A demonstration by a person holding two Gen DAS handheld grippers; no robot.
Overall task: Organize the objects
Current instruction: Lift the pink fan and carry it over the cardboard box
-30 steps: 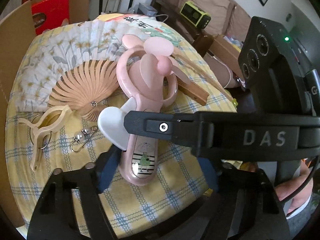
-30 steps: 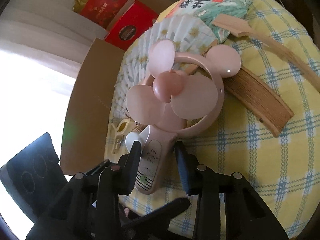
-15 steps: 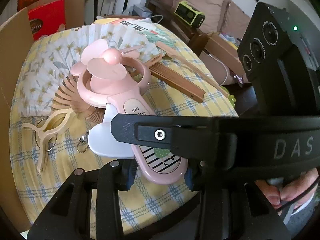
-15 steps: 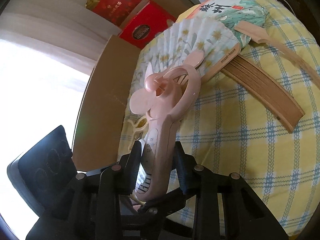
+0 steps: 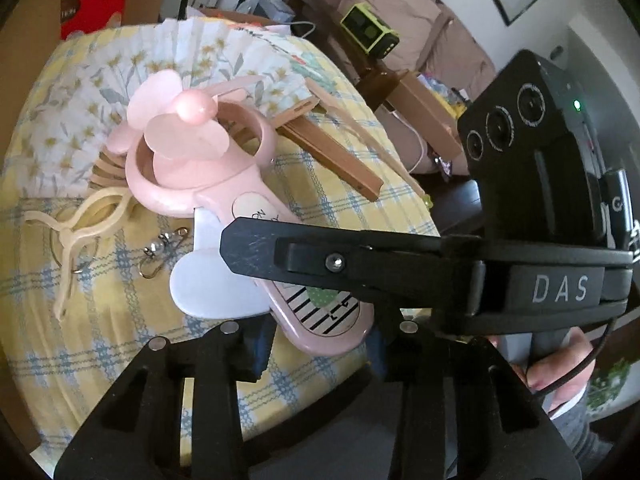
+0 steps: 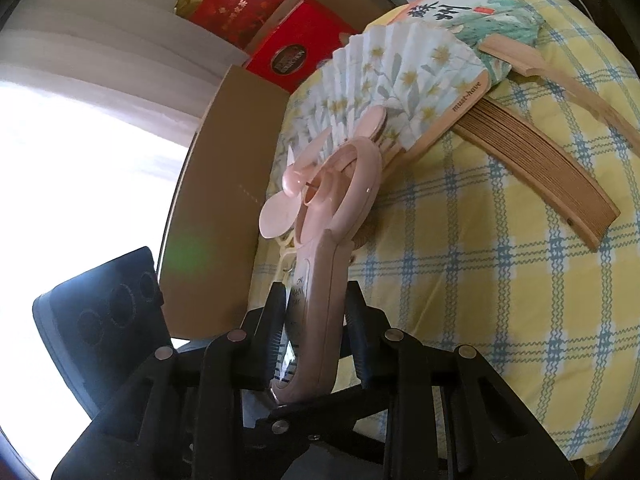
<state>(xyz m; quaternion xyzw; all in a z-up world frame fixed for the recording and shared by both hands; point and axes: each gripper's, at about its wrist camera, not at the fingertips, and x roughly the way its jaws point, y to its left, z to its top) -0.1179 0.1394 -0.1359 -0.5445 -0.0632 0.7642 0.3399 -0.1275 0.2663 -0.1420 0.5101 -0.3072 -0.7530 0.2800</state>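
Right gripper [image 6: 316, 320] is seen closed on the handle of the pink plastic handheld fan with round mouse ears [image 6: 320, 264]; its jaws have just been closing further, and both pads are pressed against the handle's narrow sides. Left gripper [image 5: 318, 342] is set at the rounded butt end of the same handle, its blue pads close on either side; whether they press on the plastic or only flank it cannot be told, since the right gripper's black finger crosses in front.

The fan is held tilted above the round table with the yellow-and-blue checked cloth [image 6: 500, 280], its ring and blades raised over the open pleated paper fan with yellow flowers [image 6: 404, 80]. A white blade-shaped piece [image 5: 216, 280] shows beside the handle; what it belongs to cannot be told. A closed brown wooden folding fan [image 6: 536, 176], a cream plastic clip [image 5: 76, 236] and a small metal swivel hook [image 5: 160, 252] lie on the cloth nearby.

The fan is judged to be light, hollow and stiff in the handle, with smooth glossy plastic that could slip or rotate between the pads. Its soft pink blades and thin ring are judged to be the fragile parts, easily bent. Hold is best taken on the handle's flat-sided middle, as is done now, never on the ring or blades. With the head overhanging, the fan may pivot if gripped only near the butt.
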